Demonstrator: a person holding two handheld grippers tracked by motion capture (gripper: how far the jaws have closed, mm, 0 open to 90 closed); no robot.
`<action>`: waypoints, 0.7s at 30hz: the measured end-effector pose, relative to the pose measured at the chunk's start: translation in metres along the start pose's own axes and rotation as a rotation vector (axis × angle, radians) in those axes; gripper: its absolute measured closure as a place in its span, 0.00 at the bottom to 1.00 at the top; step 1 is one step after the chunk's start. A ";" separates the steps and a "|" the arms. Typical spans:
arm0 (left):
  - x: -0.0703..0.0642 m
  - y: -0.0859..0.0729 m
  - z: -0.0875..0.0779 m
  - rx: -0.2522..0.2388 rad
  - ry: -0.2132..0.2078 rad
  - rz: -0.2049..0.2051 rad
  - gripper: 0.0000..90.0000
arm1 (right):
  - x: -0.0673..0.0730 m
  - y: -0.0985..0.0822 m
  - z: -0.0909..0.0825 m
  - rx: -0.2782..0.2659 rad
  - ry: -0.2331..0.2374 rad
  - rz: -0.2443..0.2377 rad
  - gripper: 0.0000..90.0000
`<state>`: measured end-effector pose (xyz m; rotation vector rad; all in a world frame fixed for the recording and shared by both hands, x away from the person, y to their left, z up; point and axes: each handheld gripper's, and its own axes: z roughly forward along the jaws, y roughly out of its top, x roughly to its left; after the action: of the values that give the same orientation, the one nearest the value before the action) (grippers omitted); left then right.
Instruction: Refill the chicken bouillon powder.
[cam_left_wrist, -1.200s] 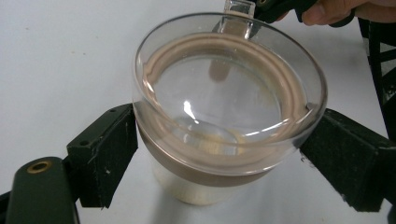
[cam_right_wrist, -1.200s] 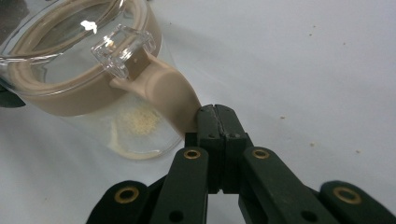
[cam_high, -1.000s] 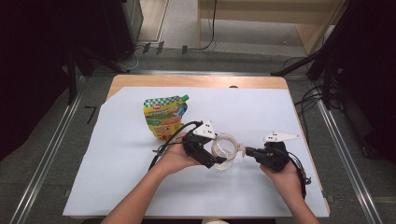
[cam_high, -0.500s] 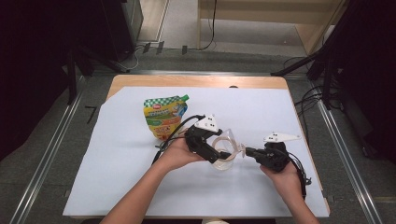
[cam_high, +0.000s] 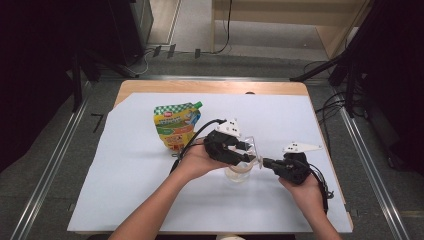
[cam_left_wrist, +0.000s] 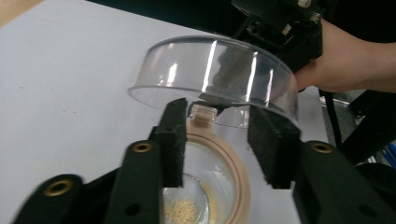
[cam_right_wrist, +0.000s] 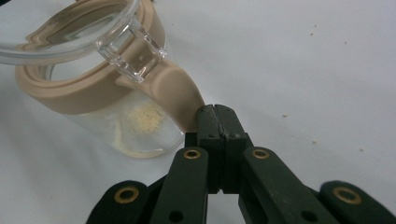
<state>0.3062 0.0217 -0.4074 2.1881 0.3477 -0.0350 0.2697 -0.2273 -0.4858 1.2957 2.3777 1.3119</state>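
High view: small clear jar (cam_high: 239, 172) with beige rim standing near middle of white table cover (cam_high: 125, 190), between both hands. Left gripper (cam_high: 245, 156) over jar mouth, right gripper (cam_high: 266, 162) at jar's right side.

Left gripper view: clear domed lid (cam_left_wrist: 219, 74) tilted up off beige rim (cam_left_wrist: 238, 172), hinged open. Jaws just closed in partway, pads (cam_left_wrist: 175, 135) at lid's lower edge on either side of clear tab; firm contact not discernible. Yellowish crumbs at jar bottom.

Right gripper view: jaws pressed together, pinching tip of beige handle (cam_right_wrist: 180, 95) projecting from rim. Jar upright on cover.

Noted also: colourful spouted pouch (cam_high: 176, 125) lying flat behind and to left of jar, well apart.
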 end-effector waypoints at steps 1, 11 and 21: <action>0.000 0.000 0.001 0.004 -0.011 0.000 0.69 | 0.000 0.000 0.000 0.000 0.000 0.000 1.00; -0.004 0.010 0.008 0.010 -0.068 0.016 0.99 | 0.000 0.000 0.000 0.000 0.002 0.005 1.00; -0.003 0.014 0.026 0.047 -0.093 -0.027 0.96 | 0.001 -0.001 -0.001 -0.006 0.008 0.003 1.00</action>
<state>0.3098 -0.0072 -0.4114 2.2198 0.3263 -0.1609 0.2680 -0.2276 -0.4857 1.2958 2.3756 1.3265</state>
